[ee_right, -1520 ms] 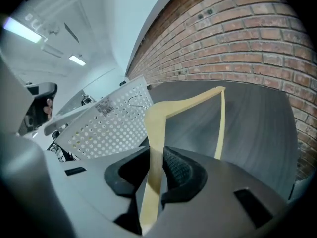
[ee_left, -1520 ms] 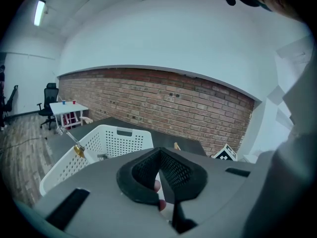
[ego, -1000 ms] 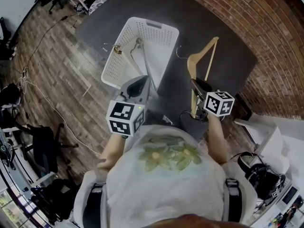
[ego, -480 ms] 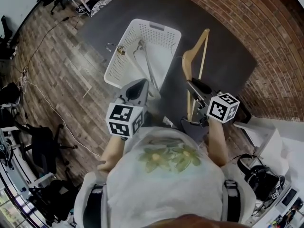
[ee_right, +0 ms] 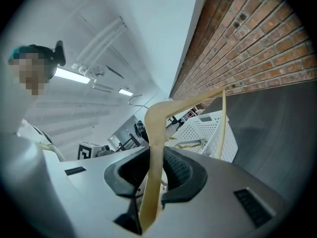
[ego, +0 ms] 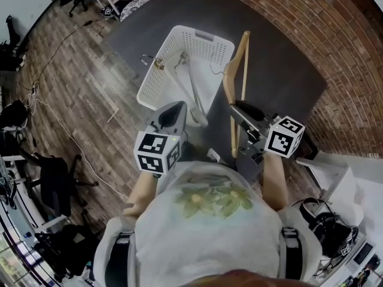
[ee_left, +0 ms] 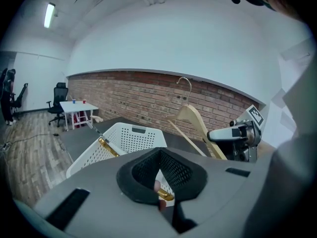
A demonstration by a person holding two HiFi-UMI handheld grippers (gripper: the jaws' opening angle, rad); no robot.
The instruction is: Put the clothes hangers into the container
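The right tongs (ego: 239,109) are clamped on one arm of a wooden hanger (ego: 230,82). The right gripper view shows the pale wood running up between the two black pads, which press on it from both sides (ee_right: 154,157). The hanger is carried tilted above the dark worktop (ego: 281,70). Its wire hook reaches over the near right rim of the white basket (ego: 206,36), while its body lies outside the basket, along that wall. The left tongs (ego: 178,105) hover just short of the basket's near end. In the left gripper view their pads meet at the tips (ee_left: 159,155) and nothing appears to be gripped; the bit of gold seen through the gap seems to belong to what lies in the basket. At least two thin hangers (ego: 190,88) with metal hooks and gold-coloured parts already lie in the basket, one hook poking over the left rim. No other hanger shows on the bare worktop. So the job looks nearly finished. What seems left is to bring the wooden hanger fully over the basket, lower it among the others and let go.
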